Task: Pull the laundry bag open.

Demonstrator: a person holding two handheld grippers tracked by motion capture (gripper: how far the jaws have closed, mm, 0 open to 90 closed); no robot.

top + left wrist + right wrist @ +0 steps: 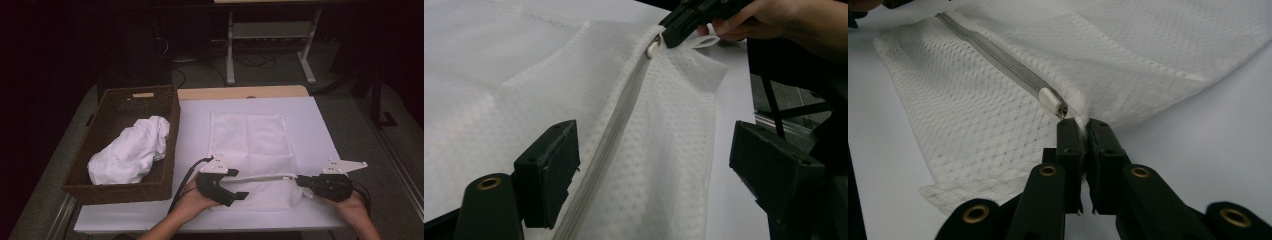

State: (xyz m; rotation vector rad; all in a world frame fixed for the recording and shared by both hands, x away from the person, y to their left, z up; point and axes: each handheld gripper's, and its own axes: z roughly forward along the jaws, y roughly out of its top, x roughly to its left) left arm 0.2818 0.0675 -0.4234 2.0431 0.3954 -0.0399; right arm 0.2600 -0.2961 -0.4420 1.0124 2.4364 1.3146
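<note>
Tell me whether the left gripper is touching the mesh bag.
Apart. In the left gripper view, the left gripper stands wide open, with the mesh bag lying between its fingers and a clear gap at each pad.

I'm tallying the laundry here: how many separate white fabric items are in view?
3. A bunched white cloth lies in the wicker basket; a flat white cloth is spread mid-table; the mesh zip bag lies at the near edge. The basket may hide more.

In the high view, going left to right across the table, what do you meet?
Wicker basket holding a bundle of white cloth → left gripper, jaws open → white mesh bag → right gripper, shut on the mesh bag's zipper end.
</note>
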